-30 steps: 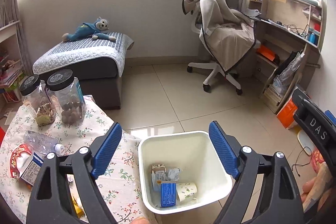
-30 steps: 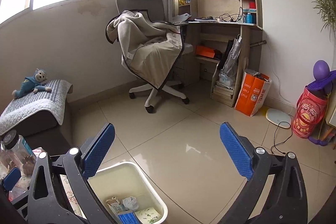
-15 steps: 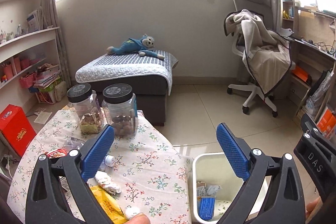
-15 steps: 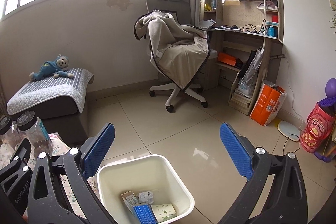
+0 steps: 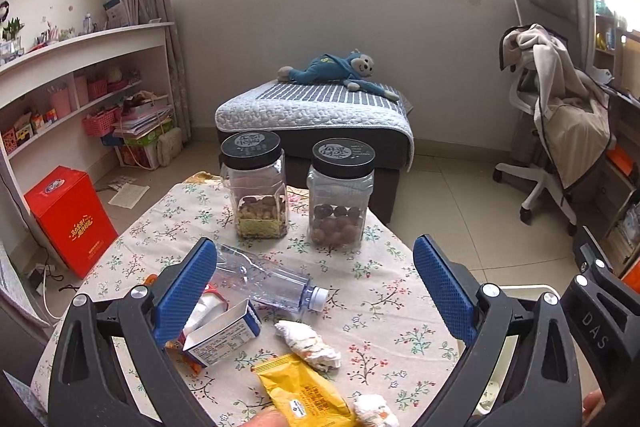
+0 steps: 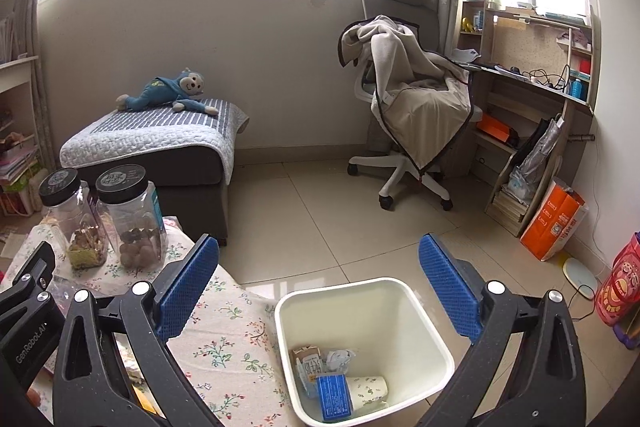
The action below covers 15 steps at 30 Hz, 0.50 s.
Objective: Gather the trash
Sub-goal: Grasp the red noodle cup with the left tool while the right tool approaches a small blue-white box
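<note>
Trash strewn over the near half of the floral-clothed counter (image 5: 372, 291), ahead of and below the left tool (image 5: 316, 291). Left tool spread wide, empty. Right tool (image 6: 318, 291) likewise apart and empty, hanging above the white bin (image 6: 400, 291), which stands on the floor just right of the counter and already holds a paper cup, a blue carton and crumpled wrappers.

Clear plastic bottle (image 5: 264, 277) lying on its side between the left tool's pads in view, long axis running left-far to right-near, white cap toward the right. Nearer: open small carton (image 5: 222, 337) beside the left pad, crumpled tissue (image 5: 308, 345) at centre, yellow wrapper (image 5: 304, 393) at the near edge, another tissue wad (image 5: 374, 413) just right of it. Two lidded jars (image 5: 300, 195) of nuts upright on the far side, probably not trash.

Left hand plainly the nearer one to all of it; right better placed over the bin. For the bottle, probably best gripped across its body, so likely calls for a wrist roll square to that slanted axis.
</note>
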### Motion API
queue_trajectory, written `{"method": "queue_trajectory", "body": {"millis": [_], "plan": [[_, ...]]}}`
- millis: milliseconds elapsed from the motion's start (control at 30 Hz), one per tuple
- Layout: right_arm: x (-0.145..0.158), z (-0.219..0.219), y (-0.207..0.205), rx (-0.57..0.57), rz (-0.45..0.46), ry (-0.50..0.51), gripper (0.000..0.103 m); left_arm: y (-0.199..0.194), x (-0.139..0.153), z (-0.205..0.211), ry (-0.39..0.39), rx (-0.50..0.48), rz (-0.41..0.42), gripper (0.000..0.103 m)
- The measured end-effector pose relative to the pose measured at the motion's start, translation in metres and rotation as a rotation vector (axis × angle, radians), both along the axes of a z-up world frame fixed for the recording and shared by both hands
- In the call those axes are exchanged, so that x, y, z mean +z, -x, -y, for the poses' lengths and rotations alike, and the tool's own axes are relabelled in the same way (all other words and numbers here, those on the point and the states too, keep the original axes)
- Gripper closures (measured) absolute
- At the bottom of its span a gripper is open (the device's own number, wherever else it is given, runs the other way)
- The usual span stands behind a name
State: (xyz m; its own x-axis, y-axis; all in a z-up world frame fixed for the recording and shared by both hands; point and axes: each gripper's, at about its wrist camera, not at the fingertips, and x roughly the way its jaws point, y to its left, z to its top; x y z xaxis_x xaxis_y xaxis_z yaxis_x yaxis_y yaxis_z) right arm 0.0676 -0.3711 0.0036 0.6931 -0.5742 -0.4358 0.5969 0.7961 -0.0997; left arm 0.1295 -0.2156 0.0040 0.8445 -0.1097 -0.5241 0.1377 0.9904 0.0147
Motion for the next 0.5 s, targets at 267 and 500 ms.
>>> {"method": "queue_trajectory", "body": {"millis": [267, 500], "plan": [[-0.012, -0.054, -0.033, 0.11, -0.037, -0.015, 0.007, -0.025, -0.019, -0.063, -0.029, 0.106, -0.074, 0.007], [-0.027, -0.09, -0.057, 0.183, -0.086, -0.033, 0.007, -0.06, -0.045, -0.117, -0.057, 0.146, -0.227, 0.007]]}}
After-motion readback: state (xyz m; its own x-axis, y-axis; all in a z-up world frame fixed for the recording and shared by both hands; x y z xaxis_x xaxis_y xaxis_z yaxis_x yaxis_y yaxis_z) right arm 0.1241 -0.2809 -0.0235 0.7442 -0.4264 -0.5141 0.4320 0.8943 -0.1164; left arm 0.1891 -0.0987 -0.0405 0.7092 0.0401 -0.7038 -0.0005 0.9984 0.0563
